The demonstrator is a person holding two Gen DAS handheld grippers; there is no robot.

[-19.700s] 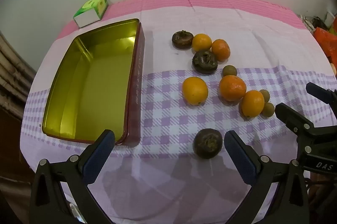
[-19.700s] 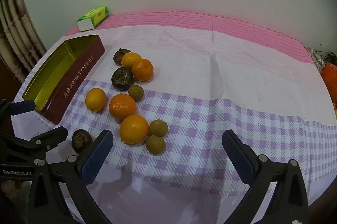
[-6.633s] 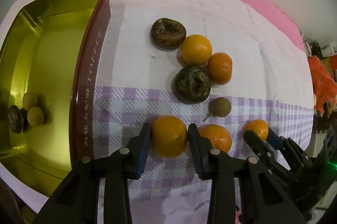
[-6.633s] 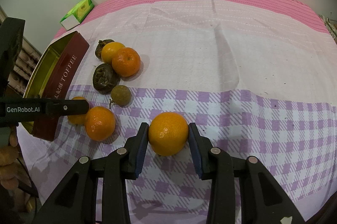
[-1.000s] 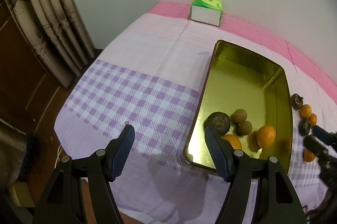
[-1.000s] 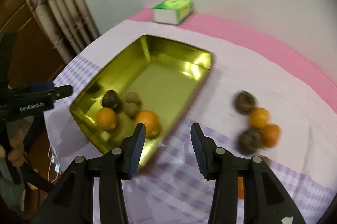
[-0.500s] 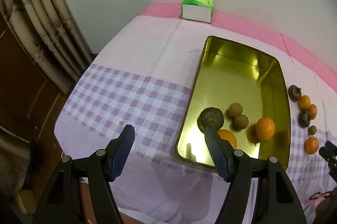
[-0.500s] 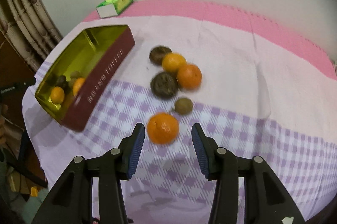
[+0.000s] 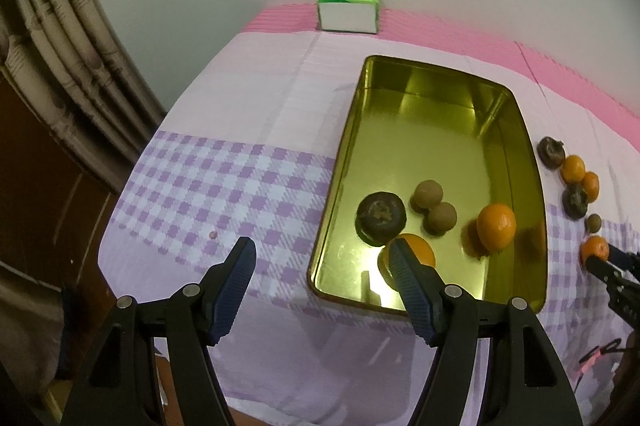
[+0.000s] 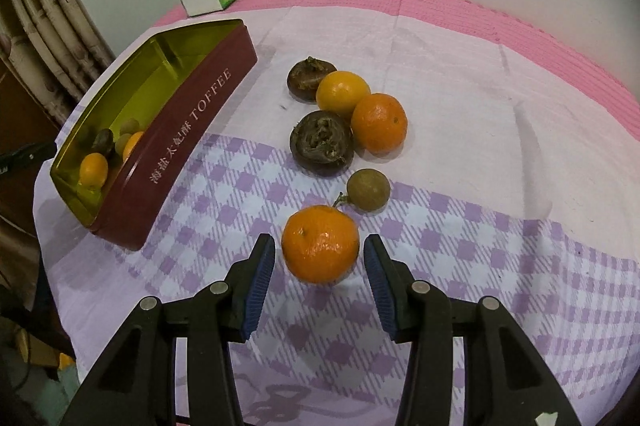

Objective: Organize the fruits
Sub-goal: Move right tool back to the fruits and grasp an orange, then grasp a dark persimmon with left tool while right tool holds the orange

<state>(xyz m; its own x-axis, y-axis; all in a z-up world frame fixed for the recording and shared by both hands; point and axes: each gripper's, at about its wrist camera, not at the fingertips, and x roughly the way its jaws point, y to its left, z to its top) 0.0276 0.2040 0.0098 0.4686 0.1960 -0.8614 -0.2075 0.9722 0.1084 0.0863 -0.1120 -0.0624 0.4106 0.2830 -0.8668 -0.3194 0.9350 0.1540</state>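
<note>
My right gripper [image 10: 319,254] stands open around an orange [image 10: 320,238] on the checked cloth, with a gap showing on each side of the fruit. Beyond it lie a small brown fruit [image 10: 368,189], two dark wrinkled fruits [image 10: 322,142] and two more oranges [image 10: 379,121]. The gold-lined toffee tin [image 10: 188,129] sits to the left. My left gripper [image 9: 321,250] hangs open and empty over the tin's near left corner. Inside the tin [image 9: 420,129] are a dark fruit [image 9: 381,213], two small brown fruits [image 9: 428,191] and two oranges [image 9: 496,227], one partly hidden behind my finger.
A green and white tissue box [image 9: 348,7] stands at the back by the wall. A curtain [image 9: 60,65] hangs off the table's left side. The tablecloth's near edge drops away just below both grippers.
My right gripper has swung from over the tin to the loose fruit and come down, so the nearest orange now sits between its jaws. The left gripper drifted slightly.
</note>
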